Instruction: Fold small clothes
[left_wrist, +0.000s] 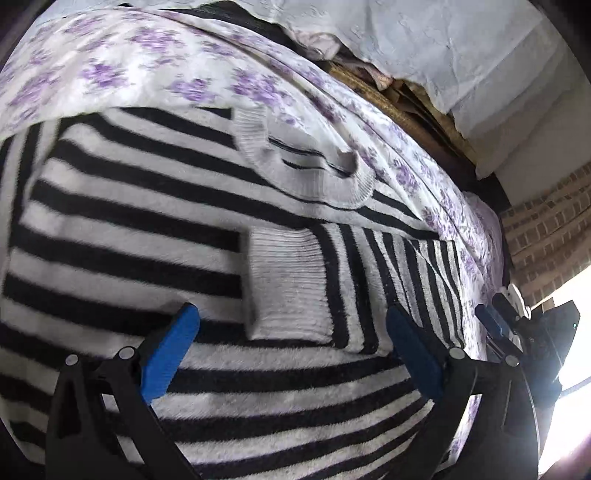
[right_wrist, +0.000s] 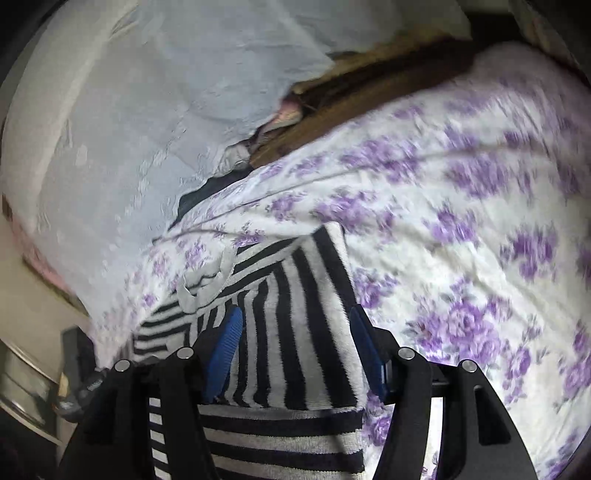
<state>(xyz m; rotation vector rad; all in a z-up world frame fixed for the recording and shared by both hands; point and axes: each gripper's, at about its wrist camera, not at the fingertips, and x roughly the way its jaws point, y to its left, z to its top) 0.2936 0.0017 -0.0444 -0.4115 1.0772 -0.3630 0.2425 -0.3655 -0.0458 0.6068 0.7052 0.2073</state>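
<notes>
A black-and-white striped sweater (left_wrist: 129, 229) lies flat on a bed sheet with purple flowers (left_wrist: 110, 70). Its grey ribbed collar (left_wrist: 295, 166) points to the far side. One sleeve is folded across the body, its white ribbed cuff (left_wrist: 288, 280) lying between the fingers of my left gripper (left_wrist: 291, 325), which is open just above it. My right gripper (right_wrist: 295, 332) is open over the folded sleeve (right_wrist: 295, 325) near the sweater's edge. The right gripper also shows at the right edge of the left wrist view (left_wrist: 498, 325).
A white embroidered cloth (right_wrist: 129, 129) covers things at the head of the bed. A brown woven edge (right_wrist: 351, 99) runs between it and the sheet. A brick-patterned wall (left_wrist: 546, 229) and bright window stand at the right.
</notes>
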